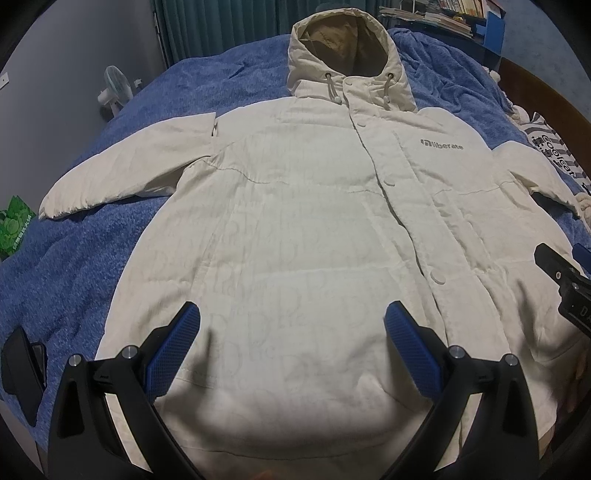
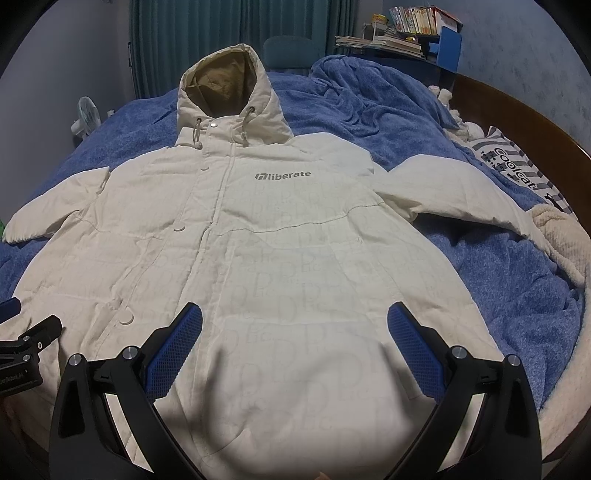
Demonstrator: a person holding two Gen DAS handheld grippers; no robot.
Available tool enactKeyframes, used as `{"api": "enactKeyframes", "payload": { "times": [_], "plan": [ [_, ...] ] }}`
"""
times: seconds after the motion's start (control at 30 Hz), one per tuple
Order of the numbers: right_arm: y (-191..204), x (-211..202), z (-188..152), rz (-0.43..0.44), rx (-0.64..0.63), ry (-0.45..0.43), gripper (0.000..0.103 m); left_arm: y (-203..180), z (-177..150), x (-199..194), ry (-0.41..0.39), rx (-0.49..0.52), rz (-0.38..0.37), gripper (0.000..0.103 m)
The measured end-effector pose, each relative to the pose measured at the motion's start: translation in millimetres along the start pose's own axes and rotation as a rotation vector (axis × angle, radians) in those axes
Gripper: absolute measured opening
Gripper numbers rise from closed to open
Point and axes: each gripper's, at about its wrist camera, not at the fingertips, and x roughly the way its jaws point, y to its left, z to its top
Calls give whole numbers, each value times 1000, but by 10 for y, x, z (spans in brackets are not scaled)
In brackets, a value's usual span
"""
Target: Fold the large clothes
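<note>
A large white hooded jacket point(image 1: 295, 206) lies flat, front up and buttoned, on a blue bedspread point(image 1: 85, 258), hood toward the far end and both sleeves spread out. It also shows in the right wrist view point(image 2: 280, 240). My left gripper point(image 1: 291, 317) is open and empty, hovering over the jacket's lower left half near the hem. My right gripper point(image 2: 295, 317) is open and empty over the lower right half. Each gripper shows at the edge of the other's view: the right one point(image 1: 565, 280) and the left one point(image 2: 26, 343).
A small fan point(image 1: 114, 88) stands left of the bed. A striped pillow point(image 2: 517, 166) and a cream blanket point(image 2: 561, 240) lie on the right side. A desk with books point(image 2: 406, 33) stands at the far right. A dark object point(image 1: 22, 365) lies on the bed's left edge.
</note>
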Motion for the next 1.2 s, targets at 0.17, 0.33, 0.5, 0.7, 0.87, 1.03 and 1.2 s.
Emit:
{"api": "enactKeyframes", "payload": {
  "times": [0.17, 0.33, 0.5, 0.7, 0.87, 1.03, 1.2],
  "plan": [
    [-1, 1, -2, 0, -1, -1, 97, 4, -8, 16, 2, -2, 0, 96],
    [-1, 3, 2, -1, 0, 0, 97, 11, -6, 9, 1, -2, -1, 96],
    [-1, 1, -1, -1, -1, 0, 97, 11, -8, 15, 2, -2, -1, 96],
    [-1, 1, -2, -1, -2, 0, 97, 11, -7, 14, 2, -1, -1, 96],
    [0, 0, -2, -1, -2, 0, 97, 15, -24, 28, 7, -8, -7, 96],
    [0, 3, -1, -1, -1, 1, 97, 8, -38, 25, 11, -14, -9, 96],
    [0, 4, -2, -2, -2, 0, 97, 11, -32, 25, 11, -13, -10, 96]
  ]
}}
